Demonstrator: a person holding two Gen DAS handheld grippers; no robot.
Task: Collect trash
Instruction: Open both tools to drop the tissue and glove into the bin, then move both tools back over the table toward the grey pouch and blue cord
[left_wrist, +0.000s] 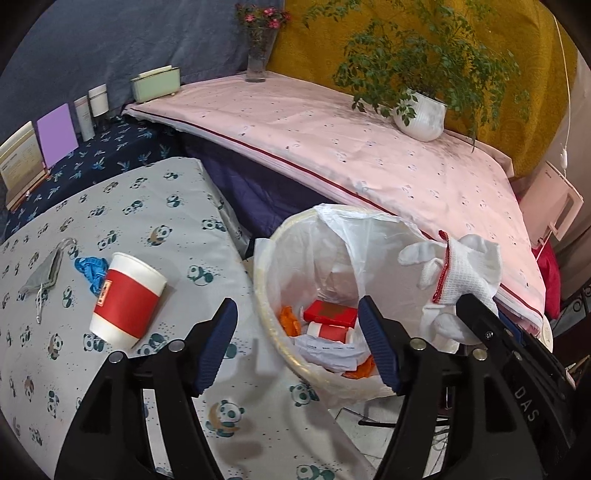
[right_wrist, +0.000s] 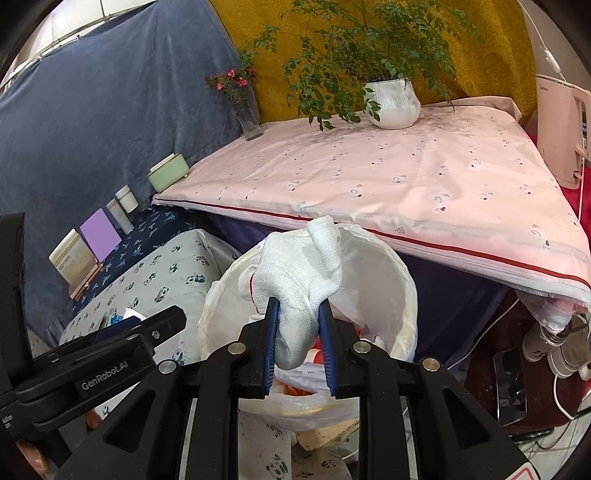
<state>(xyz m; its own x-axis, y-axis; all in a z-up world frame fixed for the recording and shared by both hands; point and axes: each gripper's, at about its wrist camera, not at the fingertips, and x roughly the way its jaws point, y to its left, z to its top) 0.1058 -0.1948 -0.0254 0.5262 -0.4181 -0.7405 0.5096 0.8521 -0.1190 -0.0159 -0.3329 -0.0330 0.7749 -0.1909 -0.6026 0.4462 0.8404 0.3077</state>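
Observation:
A round trash bin (left_wrist: 271, 325) lined with a white plastic bag holds a red box (left_wrist: 330, 313), orange scraps and paper. My right gripper (right_wrist: 298, 314) is shut on a white knitted glove with a red cuff (right_wrist: 295, 273) and holds it over the bin (right_wrist: 402, 295). The glove also shows in the left wrist view (left_wrist: 465, 269), with the right gripper's black body below it. My left gripper (left_wrist: 297, 314) is open and empty, over the bin's left rim. A red-and-white paper cup (left_wrist: 125, 299) lies on its side on the panda-print cloth, left of the bin.
A crumpled blue wrapper (left_wrist: 90, 271) and a grey drawstring pouch (left_wrist: 42, 273) lie beside the cup. A pink-covered table (left_wrist: 332, 147) behind the bin carries a potted plant (left_wrist: 423, 116), a flower vase (left_wrist: 258, 55) and a green box (left_wrist: 155, 85). Bottles and cards stand at far left.

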